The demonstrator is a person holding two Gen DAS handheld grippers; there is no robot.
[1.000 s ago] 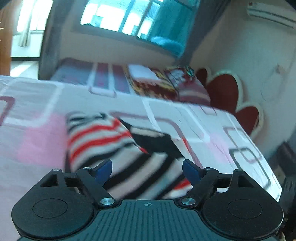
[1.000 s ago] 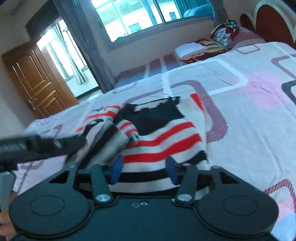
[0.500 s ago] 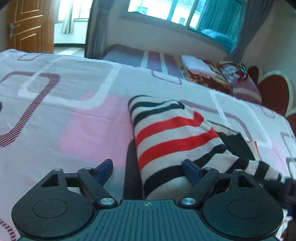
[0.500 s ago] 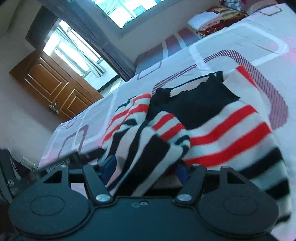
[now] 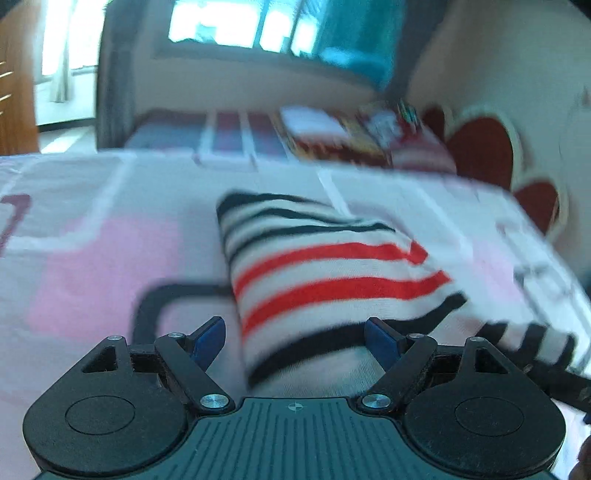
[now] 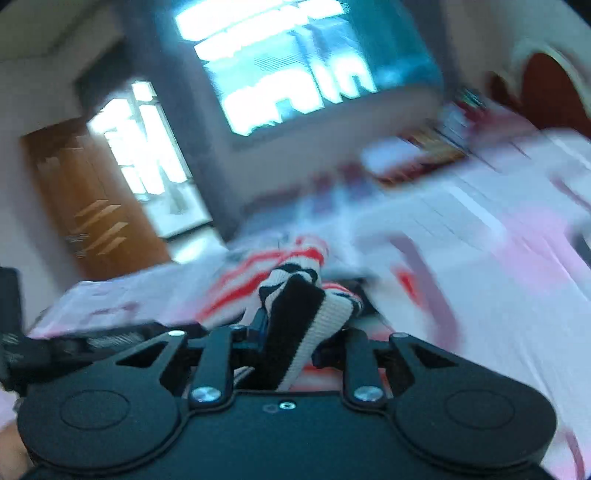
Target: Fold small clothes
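**Right gripper clamps on striped top as fold begins**

Within the last half second the right gripper [image 6: 290, 328] has closed its jaws, which a moment earlier straddled a loose bunch of the striped top [image 5: 332, 280], and now pinches a black-and-white band of that knit between them. The left gripper [image 5: 295, 338] has come lower and nearer the garment's near edge, jaws spread wide and empty, blue pads either side of the hem.

The top lies on the bed [image 5: 92, 258], partly doubled over itself. It looks light, soft and limp: it will sag from any single hold, so the ribbed edge or a corner, taken through both layers, seems the surest place to grip. The pink-and-white patterned sheet under it is soft and may drag with the cloth.

Beyond the top, folded bedding [image 5: 332, 133] sits below a bright window [image 5: 258, 29]; a wooden door [image 6: 92, 203] stands left of it. Both views are badly blurred, so how deep the right pinch sits is uncertain.
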